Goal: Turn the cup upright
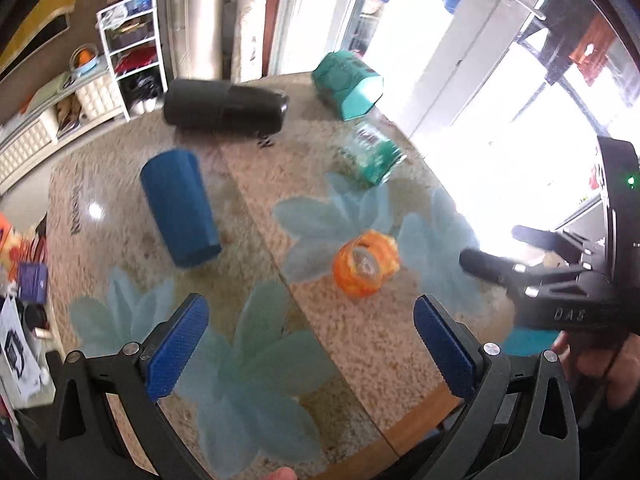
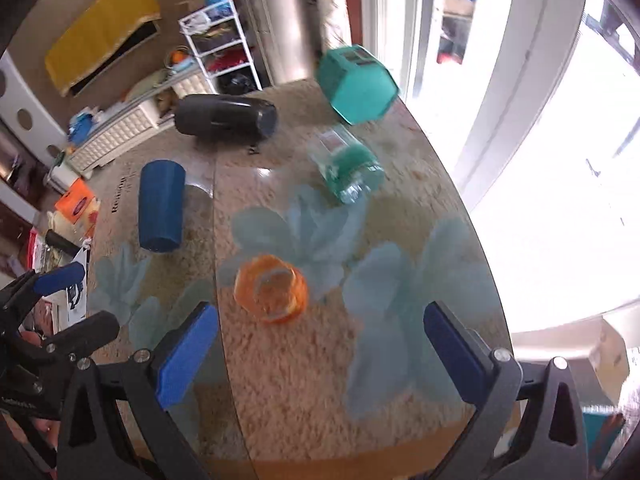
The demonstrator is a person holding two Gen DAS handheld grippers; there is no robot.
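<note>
Clearly the orange cup (image 2: 271, 294) lies on its side on the surface (image 2: 304, 392), mouth toward the cameras, just ahead of the right hand-held gripper (image 2: 320, 354). Both this and the left hand-held gripper (image 1: 312, 352) gape, grasping nothing; the right is nearer

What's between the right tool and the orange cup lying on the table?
Nothing visible. The orange cup lies on its side just ahead of the open right tool, with only bare table between. The blue cup and green-labelled bottle lie farther back, off the path.
</note>
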